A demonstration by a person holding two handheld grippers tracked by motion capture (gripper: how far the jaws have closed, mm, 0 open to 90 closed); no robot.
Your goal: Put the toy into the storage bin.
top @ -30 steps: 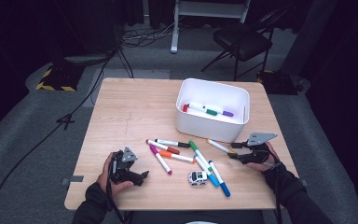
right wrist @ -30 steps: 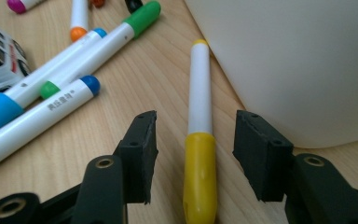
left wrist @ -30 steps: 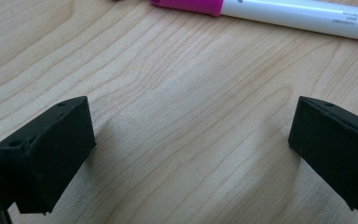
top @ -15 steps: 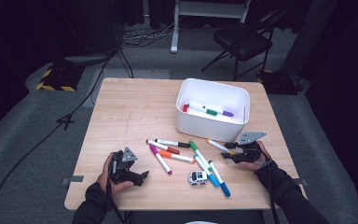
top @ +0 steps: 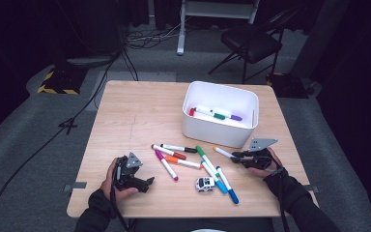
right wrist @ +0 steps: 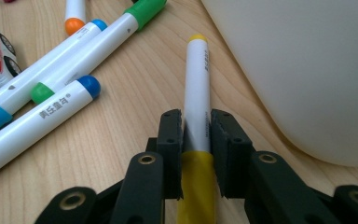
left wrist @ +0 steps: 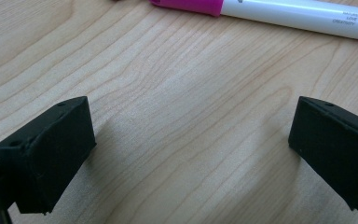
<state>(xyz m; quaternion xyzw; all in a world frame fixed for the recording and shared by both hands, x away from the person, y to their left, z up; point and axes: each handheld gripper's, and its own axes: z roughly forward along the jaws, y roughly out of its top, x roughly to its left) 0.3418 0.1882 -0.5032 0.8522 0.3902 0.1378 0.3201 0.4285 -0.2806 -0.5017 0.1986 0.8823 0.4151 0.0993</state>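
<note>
Yellow marker (right wrist: 197, 93) lies flat on table (top: 135, 116), just beside white bin (top: 221, 129), yellow cap end toward hand. Right gripper (right wrist: 196, 140) jaws have just been closing, now pinch barrel near cap, low grip suited to lift toward bin, judging by markers already inside. Small print on barrel, too blurred to read. Blue marker (right wrist: 42, 116) nearby carries Chinese characters. Toy car (top: 205, 184) among loose markers. Left gripper (left wrist: 191, 154) rests wide open, empty, near pink marker (left wrist: 284, 11); its grey print unreadable.
</note>
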